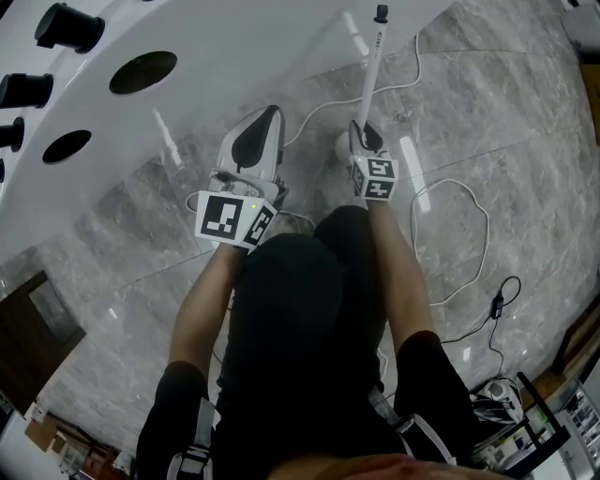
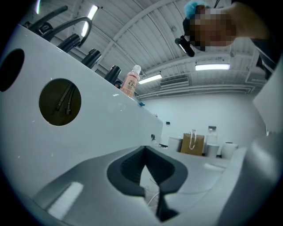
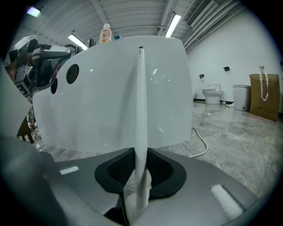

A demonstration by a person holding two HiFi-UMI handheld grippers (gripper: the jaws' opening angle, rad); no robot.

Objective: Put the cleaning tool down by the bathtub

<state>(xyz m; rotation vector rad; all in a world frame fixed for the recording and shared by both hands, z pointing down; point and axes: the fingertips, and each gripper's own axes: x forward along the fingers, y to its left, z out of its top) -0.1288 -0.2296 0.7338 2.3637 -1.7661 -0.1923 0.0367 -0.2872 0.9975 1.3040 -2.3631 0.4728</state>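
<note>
My right gripper [image 1: 366, 133] is shut on the cleaning tool [image 1: 373, 66], a long white handle with a black cap at its far end. In the right gripper view the handle [image 3: 140, 106] runs straight up between the pads of the right gripper [image 3: 140, 165], pointing at the white bathtub [image 3: 101, 97]. In the head view the handle's far end lies close to the bathtub [image 1: 234, 37]. My left gripper [image 1: 265, 120] hovers just left of it, beside the tub wall, jaws together with nothing in them. The left gripper [image 2: 145, 155] faces the bathtub [image 2: 88, 132] side.
A white cable [image 1: 469, 202] and a black cable [image 1: 497, 309] trail over the grey marble floor to the right. Black taps [image 1: 66, 26] and a bottle [image 2: 131, 81] stand on the tub rim. A brown paper bag [image 3: 265, 95] and a toilet [image 3: 211, 94] stand far off.
</note>
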